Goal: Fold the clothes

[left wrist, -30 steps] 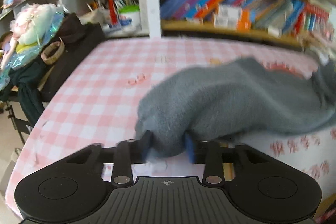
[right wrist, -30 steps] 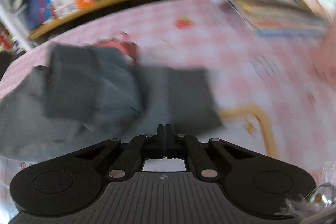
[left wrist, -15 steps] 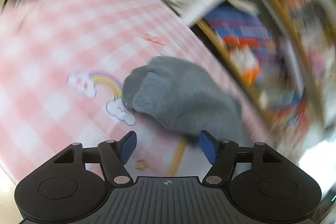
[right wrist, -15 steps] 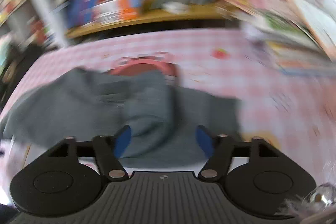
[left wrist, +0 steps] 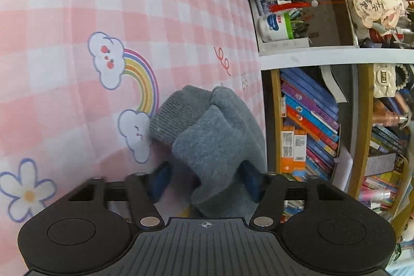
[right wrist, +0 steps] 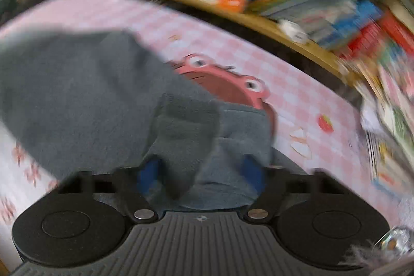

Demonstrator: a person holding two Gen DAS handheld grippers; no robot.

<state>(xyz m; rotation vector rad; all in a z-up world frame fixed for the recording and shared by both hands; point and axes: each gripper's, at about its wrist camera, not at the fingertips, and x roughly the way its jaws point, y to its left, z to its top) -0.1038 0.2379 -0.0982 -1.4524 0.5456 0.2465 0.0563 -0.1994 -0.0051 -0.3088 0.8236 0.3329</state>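
Note:
A grey fleece garment (left wrist: 214, 136) lies bunched on the pink checked tablecloth (left wrist: 77, 17). In the left wrist view its ribbed cuff (left wrist: 176, 115) points toward the rainbow print. My left gripper (left wrist: 205, 179) is open, its blue pads either side of the grey cloth. In the blurred right wrist view the same garment (right wrist: 85, 100) spreads to the left, with a folded part (right wrist: 207, 141) between the pads. My right gripper (right wrist: 201, 172) is open around that fold.
A bookshelf (left wrist: 310, 126) full of books runs along the table's far side, with a pen pot (left wrist: 276, 25) and ornaments. A pink frog print (right wrist: 222, 84) shows on the cloth beyond the garment. Stacked books (right wrist: 388, 141) lie at the right.
Both grippers have opened: the left let go of the grey garment and rolled sideways, the right was shut and now straddles a fold. The garment has dropped onto the table.

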